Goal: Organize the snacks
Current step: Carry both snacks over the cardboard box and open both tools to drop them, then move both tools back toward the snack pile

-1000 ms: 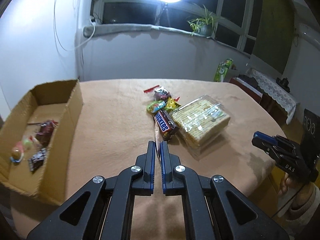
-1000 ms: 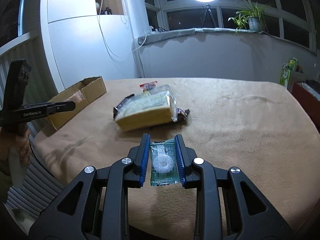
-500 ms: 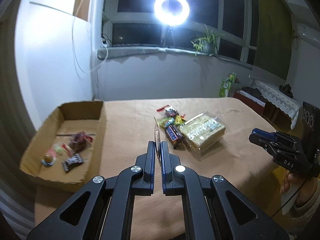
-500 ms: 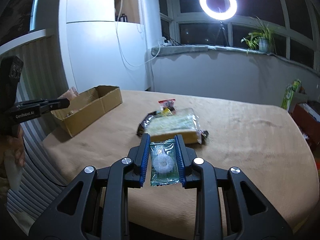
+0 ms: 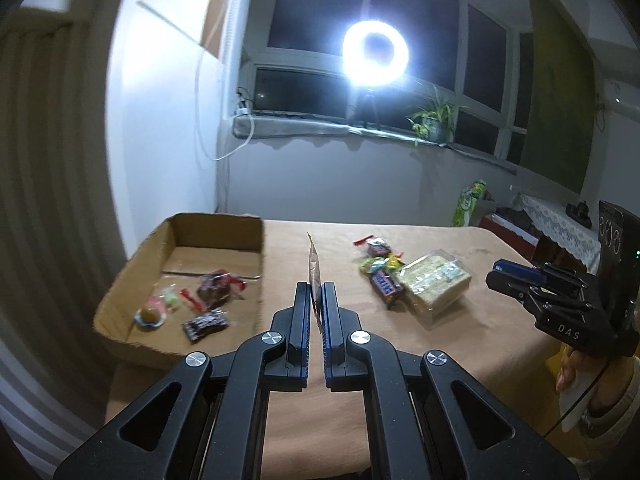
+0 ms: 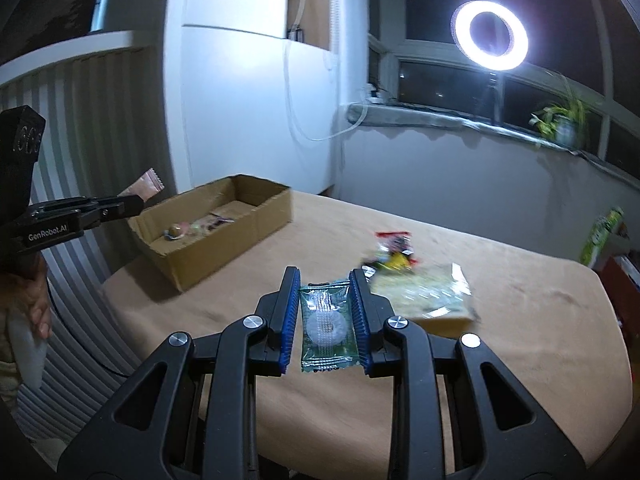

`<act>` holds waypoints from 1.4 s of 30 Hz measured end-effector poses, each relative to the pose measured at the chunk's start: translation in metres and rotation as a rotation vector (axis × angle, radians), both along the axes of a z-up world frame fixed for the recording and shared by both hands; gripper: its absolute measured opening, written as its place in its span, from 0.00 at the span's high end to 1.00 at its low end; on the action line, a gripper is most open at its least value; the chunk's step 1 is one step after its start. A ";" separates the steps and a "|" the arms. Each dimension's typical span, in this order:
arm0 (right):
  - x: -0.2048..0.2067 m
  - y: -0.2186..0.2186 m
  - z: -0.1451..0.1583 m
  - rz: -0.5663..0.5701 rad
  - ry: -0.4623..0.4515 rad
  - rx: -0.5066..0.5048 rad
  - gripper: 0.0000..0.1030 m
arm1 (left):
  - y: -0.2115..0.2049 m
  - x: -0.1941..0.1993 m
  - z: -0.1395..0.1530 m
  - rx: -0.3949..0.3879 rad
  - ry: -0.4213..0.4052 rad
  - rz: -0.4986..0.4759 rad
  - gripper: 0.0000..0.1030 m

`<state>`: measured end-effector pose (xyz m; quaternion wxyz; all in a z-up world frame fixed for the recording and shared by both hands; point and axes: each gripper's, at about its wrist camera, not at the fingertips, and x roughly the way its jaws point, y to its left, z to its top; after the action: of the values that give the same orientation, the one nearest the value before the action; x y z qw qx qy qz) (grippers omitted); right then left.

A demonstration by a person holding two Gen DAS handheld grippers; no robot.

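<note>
Left wrist view: our left gripper (image 5: 316, 300) is clamped on a thin pink sachet (image 5: 313, 272) held edge-on above the tan table (image 5: 460, 344), beside the cardboard box (image 5: 224, 232) that holds several candies. Right wrist view: our right gripper (image 6: 326, 312) grips a green packet (image 6: 326, 326) with a white ring inside. More snacks (image 6: 394, 254) lie loose on the table.

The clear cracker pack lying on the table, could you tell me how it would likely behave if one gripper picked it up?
The cracker pack is the bulkiest snack on the table, so the jaws would probably need to open wide. Its glossy clear wrap looks slippery and may crinkle rather than give firm purchase. The stacked crackers inside seem brittle; a hard squeeze could well crack them.
</note>
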<state>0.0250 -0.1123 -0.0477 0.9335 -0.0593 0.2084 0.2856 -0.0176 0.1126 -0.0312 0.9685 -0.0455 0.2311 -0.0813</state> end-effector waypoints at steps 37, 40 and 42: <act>0.058 0.134 -0.032 0.148 0.014 -0.006 0.36 | 0.113 0.019 -0.049 -0.052 0.074 0.249 0.33; 0.051 0.122 -0.033 0.146 0.016 -0.004 0.36 | 0.108 0.016 -0.044 -0.043 0.073 0.241 0.32; 0.046 0.109 -0.033 0.137 0.011 0.011 0.35 | 0.102 0.014 -0.042 -0.031 0.076 0.240 0.27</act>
<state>0.0714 -0.0030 -0.0808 0.9108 -0.0668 0.2076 0.3505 -0.0032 0.2146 -0.0728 0.9609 -0.0906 0.2595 0.0335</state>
